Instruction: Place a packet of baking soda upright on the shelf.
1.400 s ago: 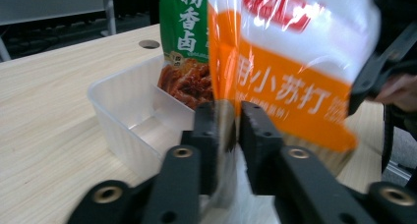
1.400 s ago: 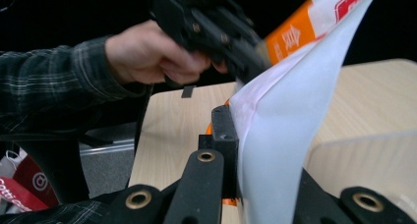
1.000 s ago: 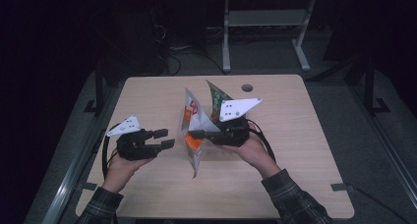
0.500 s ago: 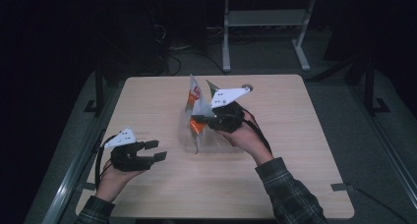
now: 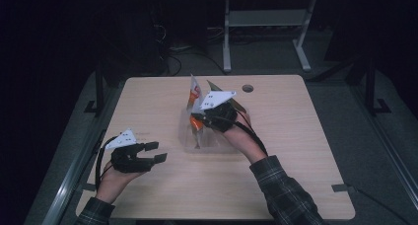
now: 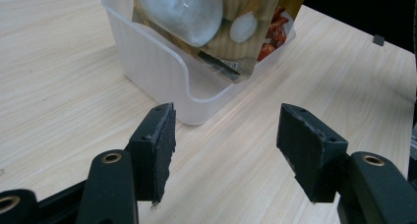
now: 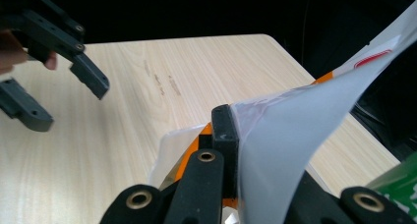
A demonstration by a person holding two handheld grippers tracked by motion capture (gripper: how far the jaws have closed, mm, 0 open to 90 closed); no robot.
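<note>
Pinching a snack packet (image 5: 193, 99) in the right tool (image 5: 204, 117) above the clear bin (image 5: 217, 145), left tool (image 5: 156, 152) released, jaws just widened.

glossy snack pouch (image 5: 193, 102) upright — in clear bin (image 5: 217, 145).

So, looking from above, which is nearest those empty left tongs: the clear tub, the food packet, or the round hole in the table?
From the left tongs:
1. Clear tub, just to their right.
2. Food packet, standing in it, higher up.
3. Round hole, near the far edge.
</note>
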